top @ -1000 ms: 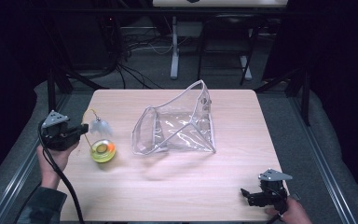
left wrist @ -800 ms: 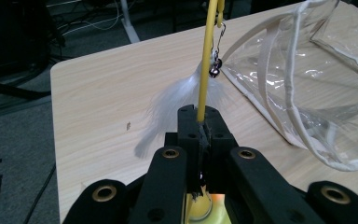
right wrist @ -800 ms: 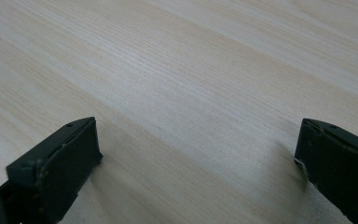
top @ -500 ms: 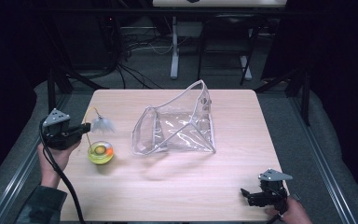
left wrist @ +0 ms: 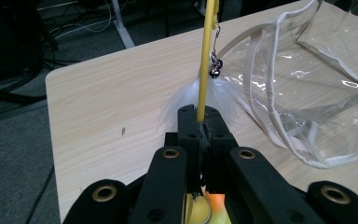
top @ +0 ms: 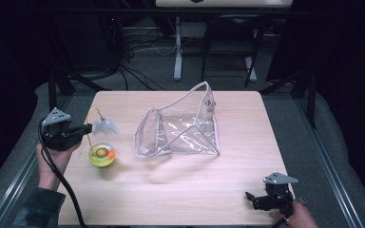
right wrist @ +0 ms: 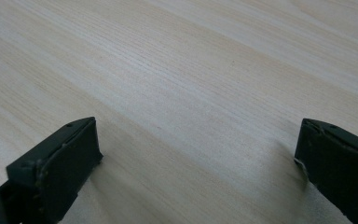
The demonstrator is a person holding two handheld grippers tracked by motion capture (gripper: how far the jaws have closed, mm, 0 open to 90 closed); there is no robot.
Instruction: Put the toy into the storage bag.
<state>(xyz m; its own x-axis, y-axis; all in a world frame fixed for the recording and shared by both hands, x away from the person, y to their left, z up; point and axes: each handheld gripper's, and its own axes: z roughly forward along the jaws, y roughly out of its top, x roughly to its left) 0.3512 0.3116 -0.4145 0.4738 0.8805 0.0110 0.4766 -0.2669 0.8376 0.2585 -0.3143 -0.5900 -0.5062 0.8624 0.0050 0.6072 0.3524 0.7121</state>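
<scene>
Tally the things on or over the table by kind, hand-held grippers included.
Hand-held grippers: 2, left hand-held gripper and right hand-held gripper
Clear plastic bag: 1
Cat toy, yellow wand with white feathers on a yellow-green ball base: 1
Total: 4

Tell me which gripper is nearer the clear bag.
Left. The left gripper holds a feather toy just left of the clear bag; the right gripper sits at the table's near right corner.
</scene>
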